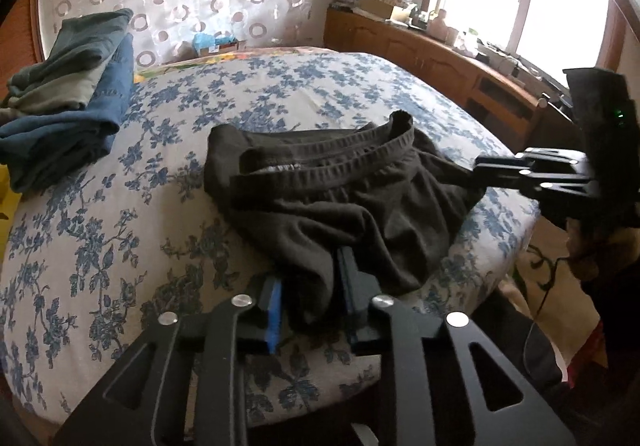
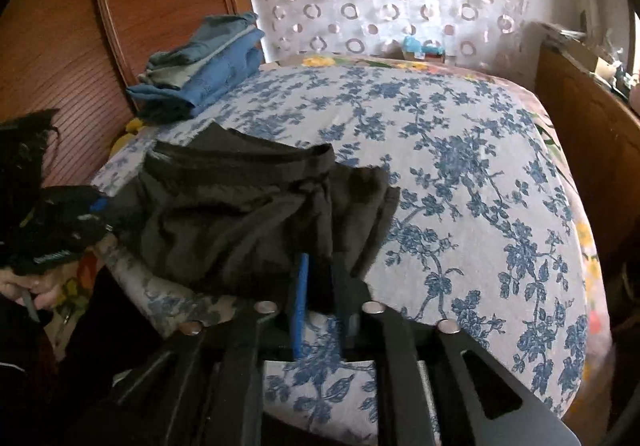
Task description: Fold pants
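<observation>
Pants (image 1: pixel 344 189), dark and bunched, lie on the floral bedspread (image 1: pixel 100 246) just ahead of both grippers, waistband up and away from them, the rest hanging over the near edge of the bed.

Going left to right from the left gripper (image 1: pixel 310 294): far off to its left, a stack of folded blue and grey-green clothes (image 1: pixel 68 101) sits near the headboard, well apart from the pants and out of the way. The left gripper itself has a fold of dark cloth between its blue pads (image 1: pixel 275 306), but the jaws stand a little apart and I cannot tell whether they truly pinch it. To its right, the right gripper (image 2: pixel 320 286) has cloth between its jaws too, and again the grip looks loose.

My worry is that if either hand pulls now, the fabric slips out and the heap slumps off the bed edge. An uneven pull would also twist the waistband rather than spread it.

Beyond the right gripper stands a cluttered wooden cabinet (image 1: pixel 440 53), clear of the work. Nothing blocks the bed surface ahead.
</observation>
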